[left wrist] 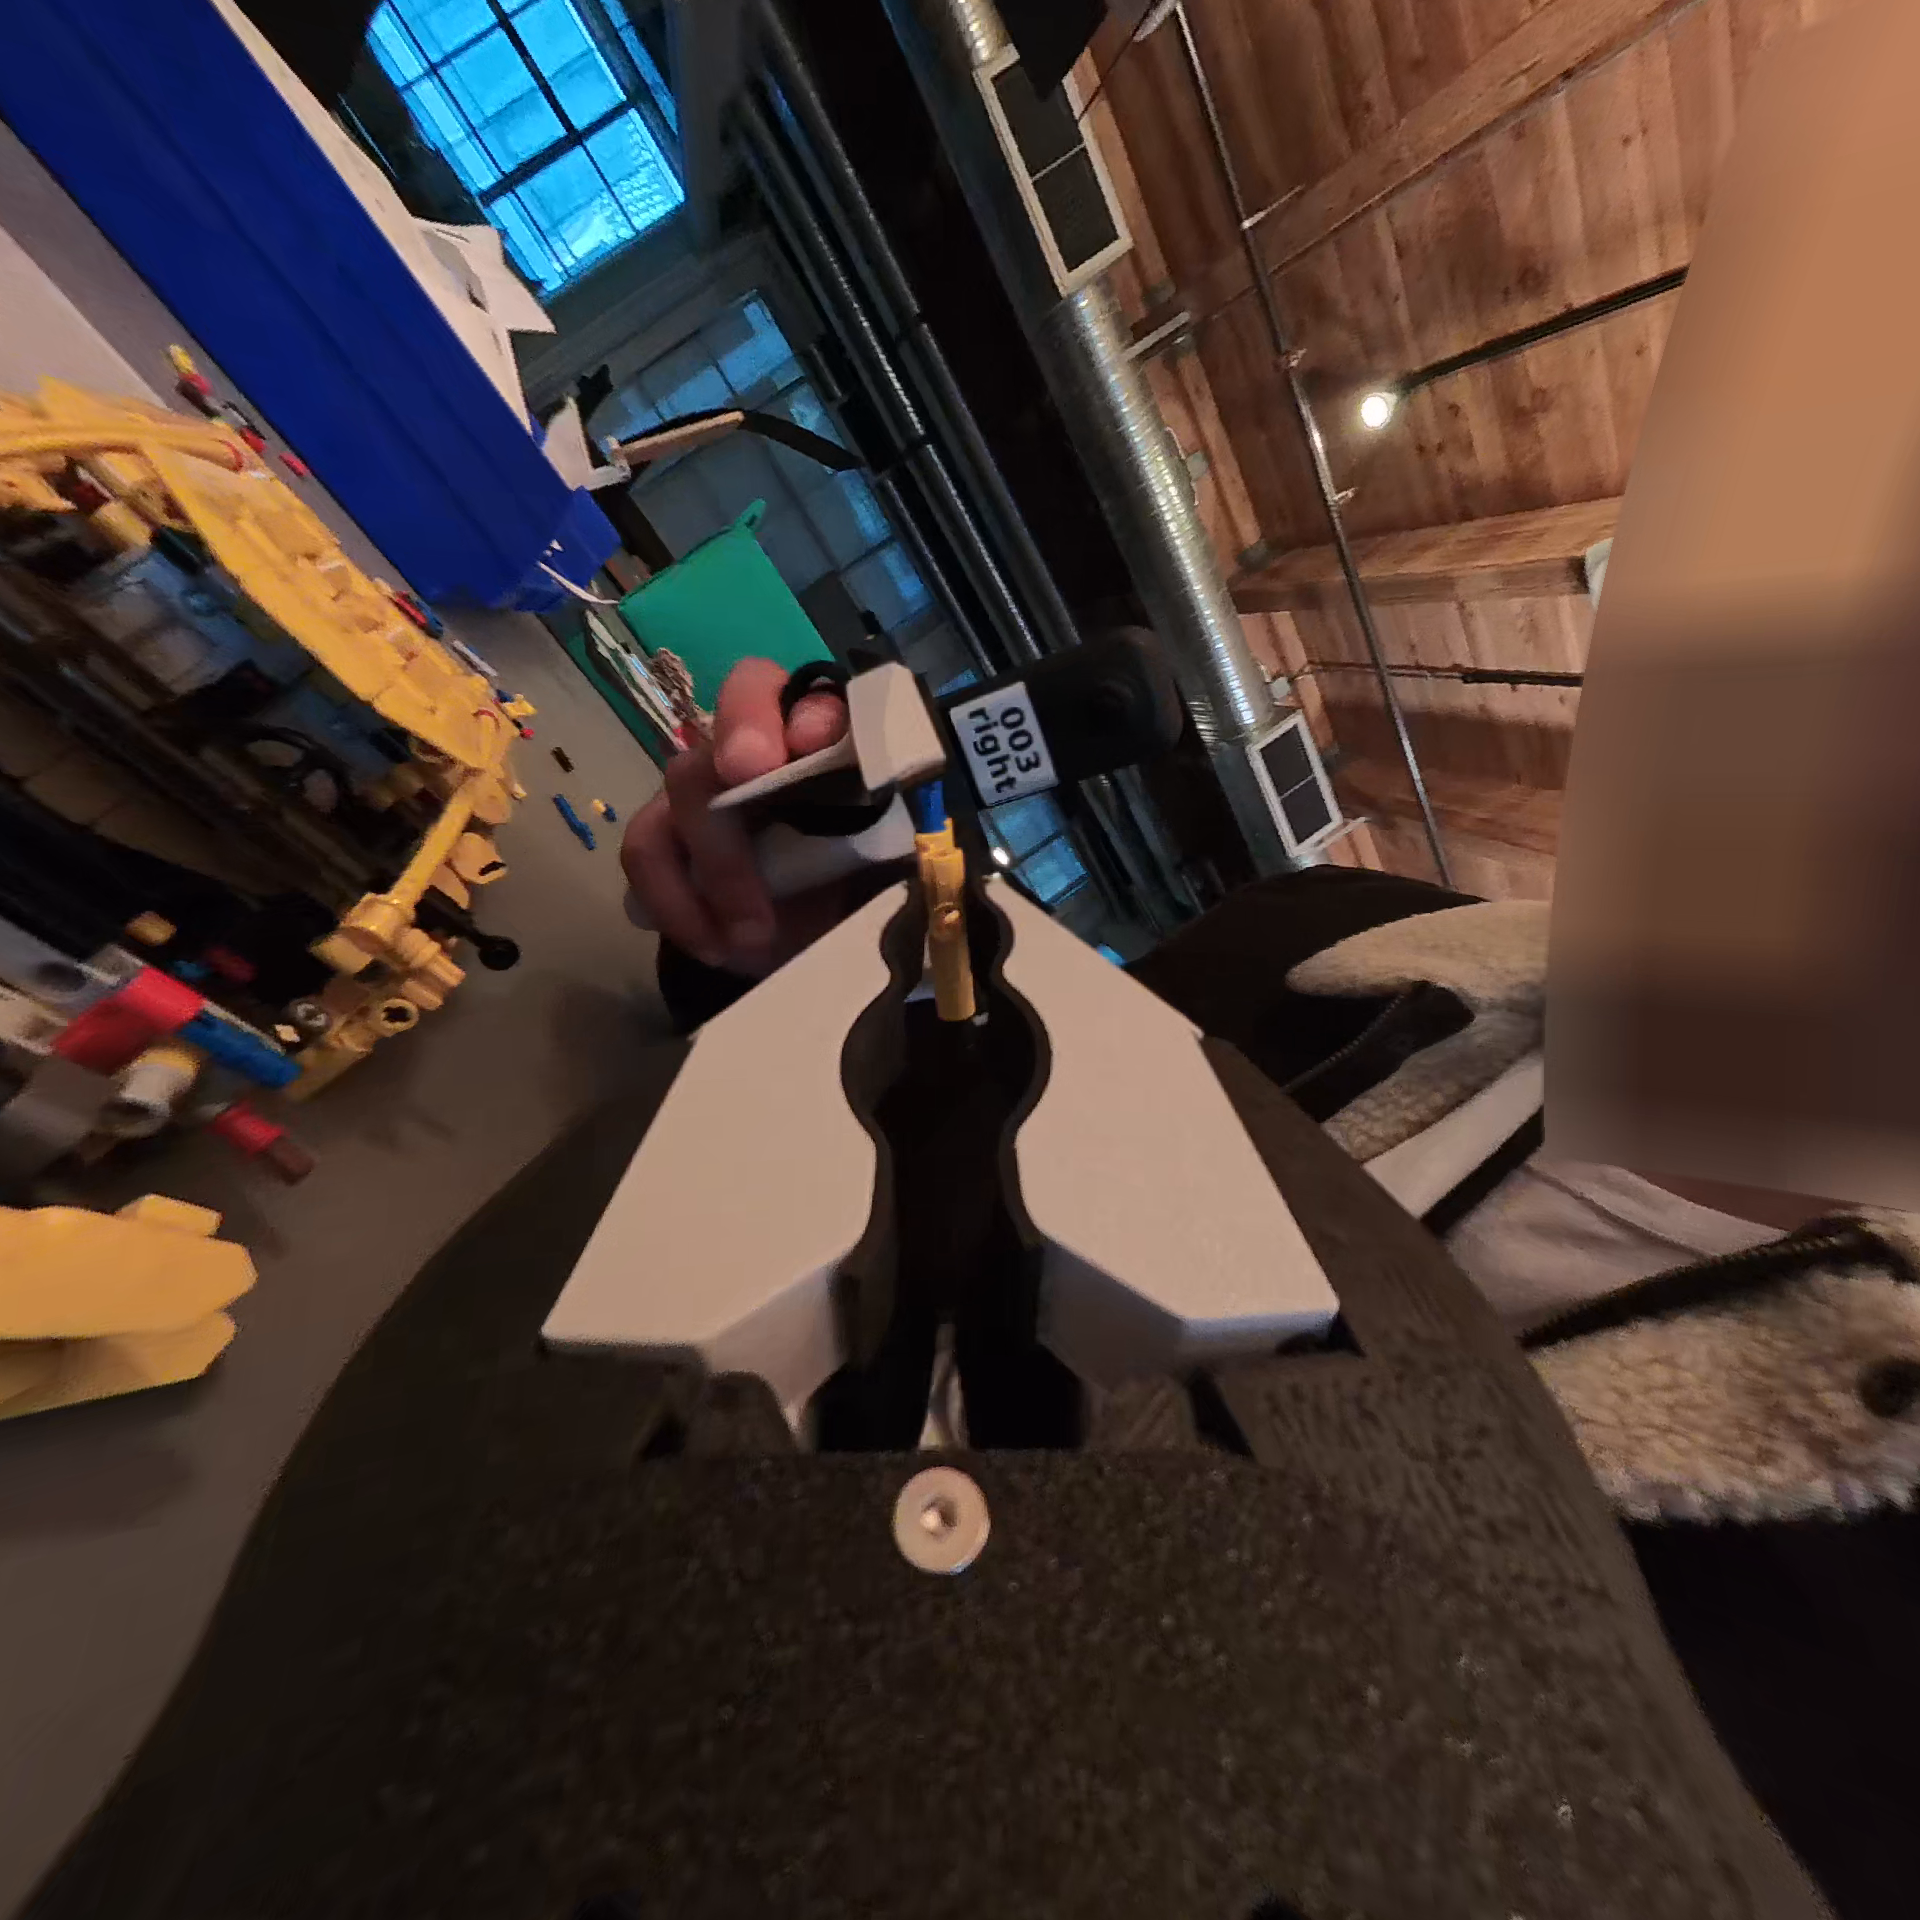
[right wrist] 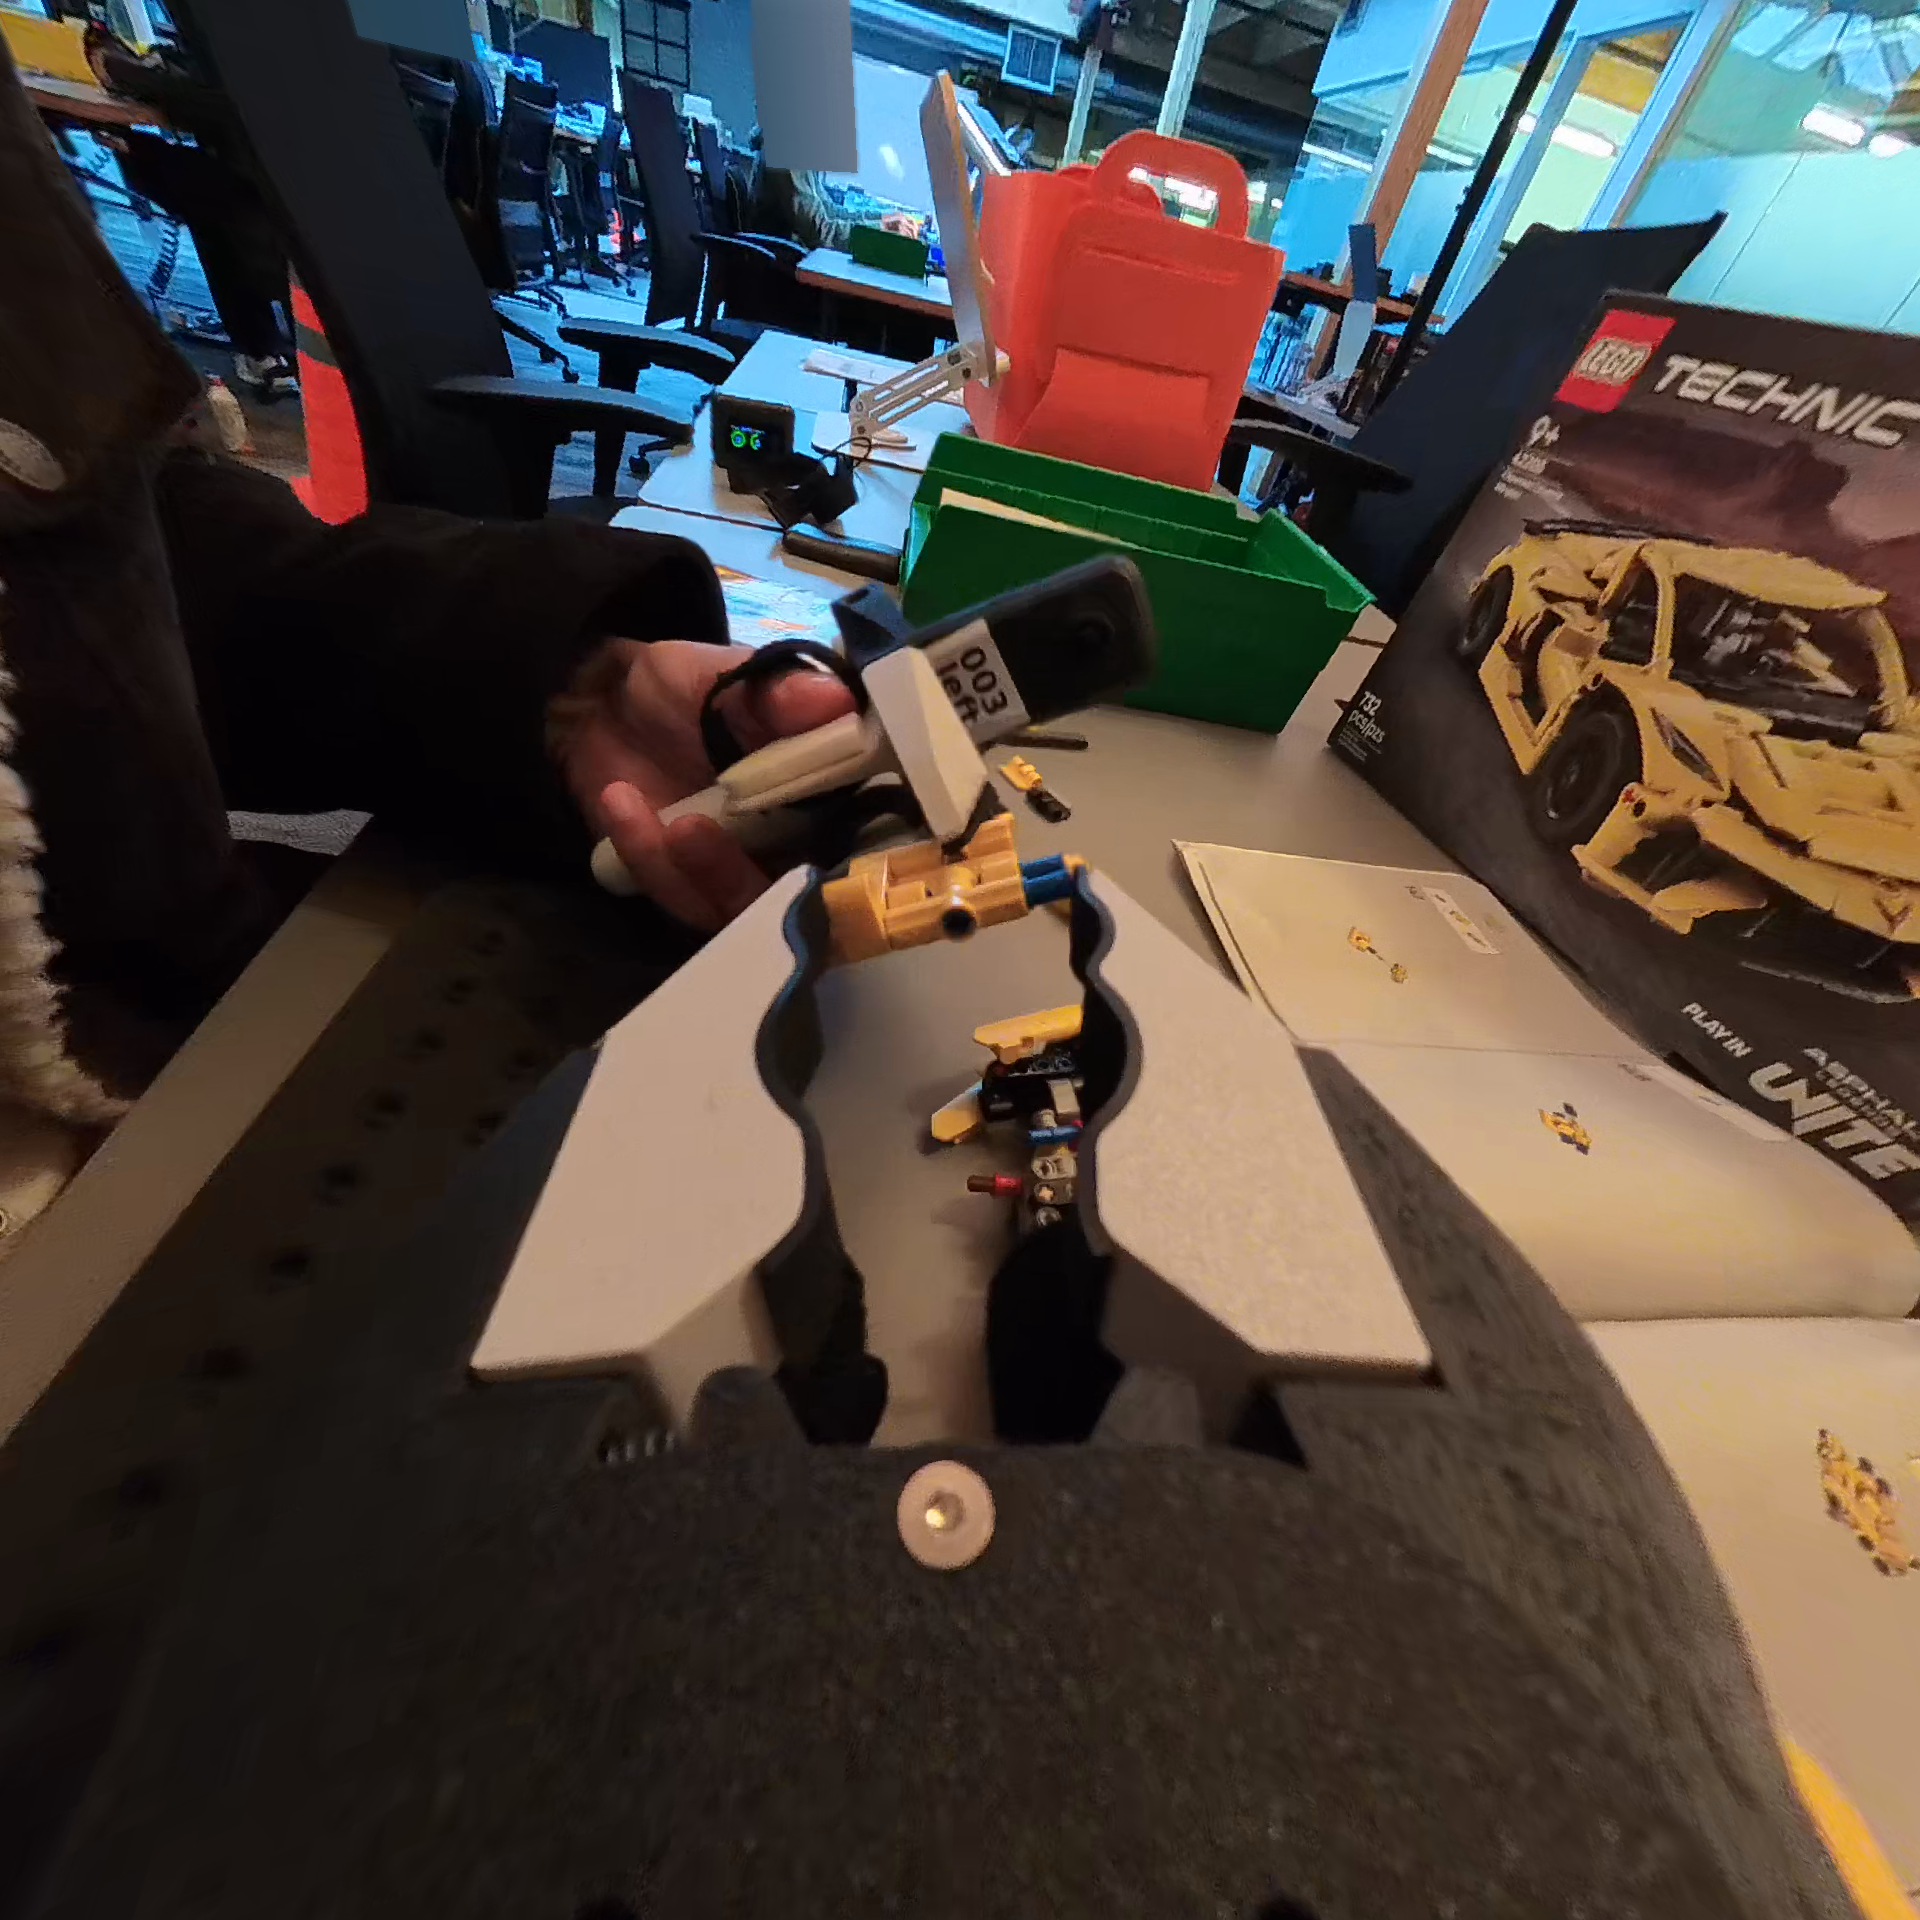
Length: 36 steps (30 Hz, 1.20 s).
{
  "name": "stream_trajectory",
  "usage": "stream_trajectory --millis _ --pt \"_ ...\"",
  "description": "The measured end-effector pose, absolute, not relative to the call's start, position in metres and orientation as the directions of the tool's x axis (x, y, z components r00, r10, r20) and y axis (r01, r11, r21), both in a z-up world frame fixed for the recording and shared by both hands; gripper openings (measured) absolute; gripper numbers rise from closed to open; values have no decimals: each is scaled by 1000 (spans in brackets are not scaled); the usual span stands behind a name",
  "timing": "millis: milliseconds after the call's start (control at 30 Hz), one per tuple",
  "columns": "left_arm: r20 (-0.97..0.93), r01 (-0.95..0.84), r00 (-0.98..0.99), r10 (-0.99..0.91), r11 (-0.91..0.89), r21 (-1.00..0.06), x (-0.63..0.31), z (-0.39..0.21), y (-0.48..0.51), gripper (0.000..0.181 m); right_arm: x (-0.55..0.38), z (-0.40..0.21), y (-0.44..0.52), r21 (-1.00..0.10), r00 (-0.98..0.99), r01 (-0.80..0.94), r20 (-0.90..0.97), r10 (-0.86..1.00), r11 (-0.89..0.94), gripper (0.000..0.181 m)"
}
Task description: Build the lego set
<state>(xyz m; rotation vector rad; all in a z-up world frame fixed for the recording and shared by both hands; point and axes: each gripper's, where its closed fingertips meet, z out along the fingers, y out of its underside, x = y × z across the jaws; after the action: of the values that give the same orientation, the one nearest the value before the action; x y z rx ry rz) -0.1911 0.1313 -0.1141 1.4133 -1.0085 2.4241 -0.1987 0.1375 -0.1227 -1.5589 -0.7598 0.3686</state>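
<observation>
1. The left tongs [left wrist: 951, 935] are narrow and pinch a small yellow piece [left wrist: 943, 925] by its lower end, held up in the air between the two tools, likely so that both can work on it away from the clutter.
2. The right tongs [right wrist: 945, 914] stand wider, and the same yellow piece [right wrist: 925, 899] lies across their tips with its blue pin [right wrist: 1049, 878] by the right-hand finger. Whether they press on it or only frame it, I cannot tell.
3. In the left view the right tongs [left wrist: 920, 800] meet the blue pin [left wrist: 928, 805] at the top of the piece, which suggests a pin being pushed home or steadied.
4. The part-built yellow car [left wrist: 239, 665] sits on the worktop [left wrist: 582, 727] well to the side, probably waiting for this sub-piece.
5. The booklet [right wrist: 1455, 997] lies open beside the box [right wrist: 1683, 665], within sight for reference.
6. Loose parts [right wrist: 1023, 1112] lie on the worktop below the right tongs, partly hidden by a finger.
7. The car is cut off at the frame edge and blurred; the exact contact at the pin is too small to judge.
</observation>
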Motion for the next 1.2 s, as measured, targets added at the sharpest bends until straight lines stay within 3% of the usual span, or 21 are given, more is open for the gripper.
stream_trajectory --millis 433,700,833,967,1033,1200 --pt "837 -527 -547 -17 -770 -360 -195 -111 128 7 -203 -118 134 -972 714 235 172 679 -1 44" --pt "843 -526 -538 -8 -779 -343 -194 -112 131 7 -202 -118 137 -983 727 179 107 679 -36 45" --pt "850 -525 -525 31 -798 -295 -193 -112 139 7 -198 -124 134 -963 731 266 178 658 -35 53" --pt "848 -571 -529 31 -752 -329 -195 -112 124 7 -202 -131 133 -932 721 363 280 633 -1 54" --pt "848 -579 -528 37 -746 -328 -196 -112 123 7 -205 -126 131 -931 717 364 297 631 26 45" --pt "850 -587 -525 42 -741 -325 -195 -113 121 7 -205 -126 129 -937 704 348 261 660 -1 44"
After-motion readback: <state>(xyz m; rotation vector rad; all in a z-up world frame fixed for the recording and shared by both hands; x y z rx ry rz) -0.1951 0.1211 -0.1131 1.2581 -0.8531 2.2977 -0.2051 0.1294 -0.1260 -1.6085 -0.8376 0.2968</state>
